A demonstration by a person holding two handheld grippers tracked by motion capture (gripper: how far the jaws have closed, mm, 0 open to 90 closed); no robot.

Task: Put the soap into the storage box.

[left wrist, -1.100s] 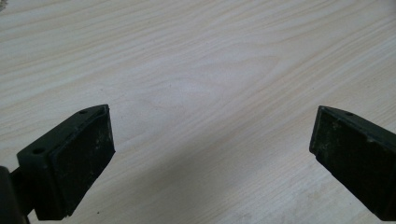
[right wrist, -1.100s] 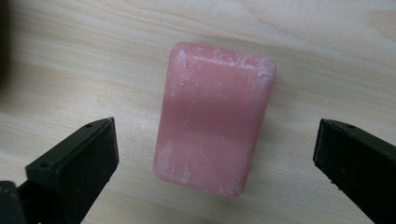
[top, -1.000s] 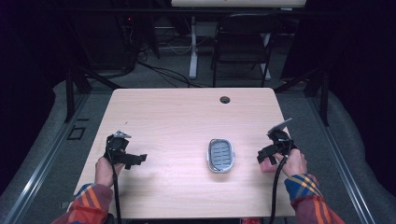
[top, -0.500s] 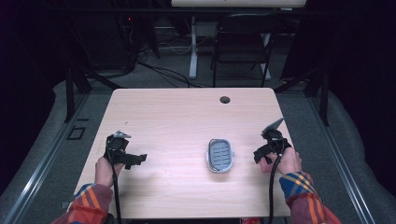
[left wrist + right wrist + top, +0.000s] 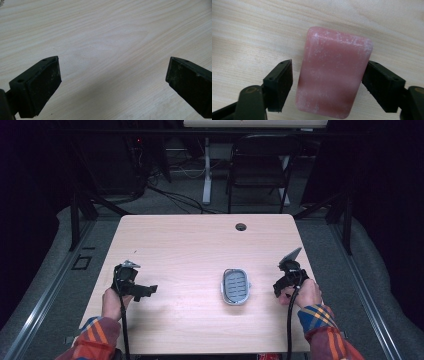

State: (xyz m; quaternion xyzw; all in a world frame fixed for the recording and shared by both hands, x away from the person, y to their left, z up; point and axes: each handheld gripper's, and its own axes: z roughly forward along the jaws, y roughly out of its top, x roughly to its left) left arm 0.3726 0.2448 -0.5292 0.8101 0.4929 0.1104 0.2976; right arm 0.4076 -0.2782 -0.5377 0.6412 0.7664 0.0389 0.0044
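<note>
A pink bar of soap lies flat on the wooden table. My right gripper is open, with one jaw on each long side of the bar. The right jaw is at the soap's edge and the left jaw stands a small gap off it. In the high view this gripper is near the table's right edge and covers the soap. A grey oval soap dish with a ridged floor sits empty just to its left. My left gripper is open over bare wood, at the table's left.
A round cable hole sits near the table's far edge. Beyond the table stand a black chair and a white desk leg, with cables on the floor. Both cables trail back to the person's plaid sleeves.
The right gripper has shifted slightly left toward the soap dish and lower. The left gripper and the dish have stayed put.
</note>
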